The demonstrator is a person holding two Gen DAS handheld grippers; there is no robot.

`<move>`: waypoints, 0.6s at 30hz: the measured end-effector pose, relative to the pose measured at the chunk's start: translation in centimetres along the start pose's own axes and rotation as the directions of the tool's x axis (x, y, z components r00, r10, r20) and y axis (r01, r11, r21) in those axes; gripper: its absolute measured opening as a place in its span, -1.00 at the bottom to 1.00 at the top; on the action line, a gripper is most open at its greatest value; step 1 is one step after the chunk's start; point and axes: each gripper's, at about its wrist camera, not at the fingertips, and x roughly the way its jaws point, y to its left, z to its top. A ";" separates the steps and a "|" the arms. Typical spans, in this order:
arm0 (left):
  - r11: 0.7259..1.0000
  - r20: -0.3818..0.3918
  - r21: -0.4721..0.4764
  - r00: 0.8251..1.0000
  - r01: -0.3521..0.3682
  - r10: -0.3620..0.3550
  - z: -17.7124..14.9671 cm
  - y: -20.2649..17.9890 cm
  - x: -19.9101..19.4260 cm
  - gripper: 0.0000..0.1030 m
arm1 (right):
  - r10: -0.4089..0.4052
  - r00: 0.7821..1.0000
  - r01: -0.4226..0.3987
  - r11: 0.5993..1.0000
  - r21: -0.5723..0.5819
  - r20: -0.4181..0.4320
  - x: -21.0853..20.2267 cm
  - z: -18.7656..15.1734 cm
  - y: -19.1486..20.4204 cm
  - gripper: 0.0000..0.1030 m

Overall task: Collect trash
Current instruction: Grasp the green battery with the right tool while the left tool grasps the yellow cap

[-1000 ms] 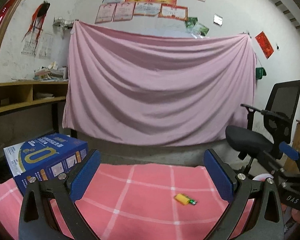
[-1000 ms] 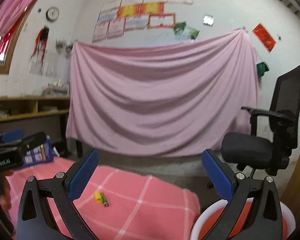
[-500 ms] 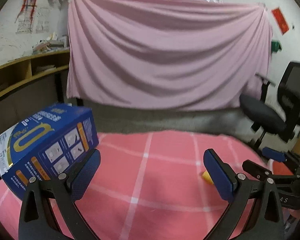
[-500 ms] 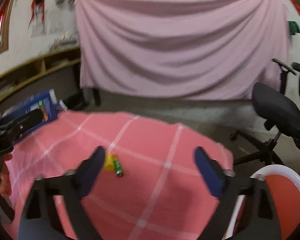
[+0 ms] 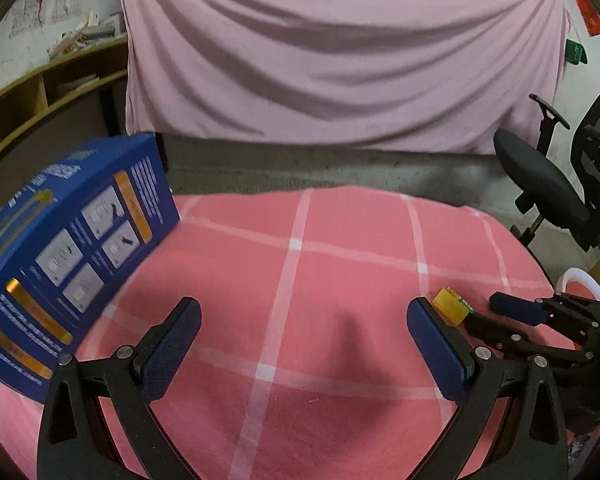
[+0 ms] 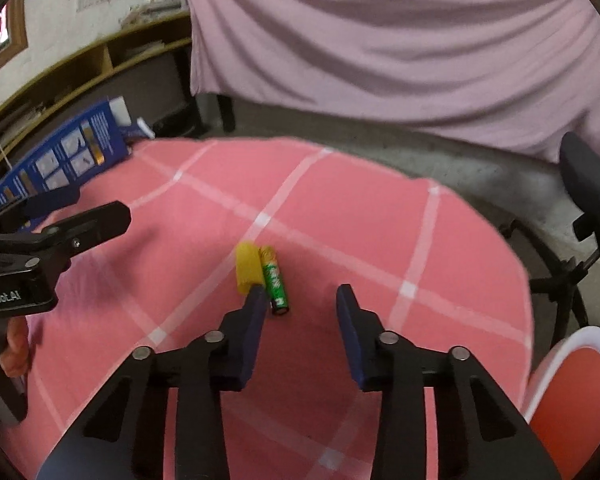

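- Right wrist view alone showed the green battery (image 6: 275, 283) touching the yellow piece (image 6: 248, 267) on the pink checked cloth (image 6: 340, 216); the right gripper (image 6: 301, 300), fingers spread and empty, hovered just behind them
- Left wrist view showed the left gripper (image 5: 303, 322) wide apart, empty, beside the blue box (image 5: 72, 248)

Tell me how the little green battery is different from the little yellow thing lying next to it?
The green cylindrical battery is thin with printed writing; the yellow block-shaped piece is fatter and plain. The battery reaches nearer the open right gripper and lies between its fingers; the left finger's tip covers the near end of the yellow piece. Both are small and lie side by side, touching, on the pink checked cloth.
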 end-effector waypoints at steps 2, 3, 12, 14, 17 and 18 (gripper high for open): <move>1.000 -0.027 -0.008 1.000 0.010 -0.010 0.1 0.1 0.5 0.95 | 0.005 1.000 -0.005 1.000 0.003 -0.005 0.2 0.2 -0.2 -0.46; 1.000 -0.038 -0.011 0.999 0.018 -0.019 0.2 -0.1 0.6 0.95 | 0.006 1.000 -0.006 1.000 0.007 -0.008 0.2 0.2 -0.3 -0.52; 0.997 -0.081 0.005 0.994 0.079 -0.079 0.9 -1.0 1.0 0.94 | 0.023 1.000 -0.024 0.999 0.027 0.010 -1.0 -0.4 -1.1 -0.79; 0.995 -0.087 0.021 0.992 0.096 -0.094 1.0 -1.6 1.0 0.94 | 0.005 1.000 -0.005 1.000 0.031 0.014 -1.4 -0.6 -1.3 -0.80; 0.991 -0.093 0.047 0.989 0.123 -0.118 1.2 -2.7 1.3 0.94 | -0.021 0.999 0.020 0.998 0.054 0.024 -2.1 -1.0 -2.4 -0.80; 0.990 -0.096 0.057 0.988 0.130 -0.124 1.2 -3.1 1.4 0.94 | -0.031 0.999 0.030 0.997 0.066 0.026 -2.4 -1.1 -2.8 -0.80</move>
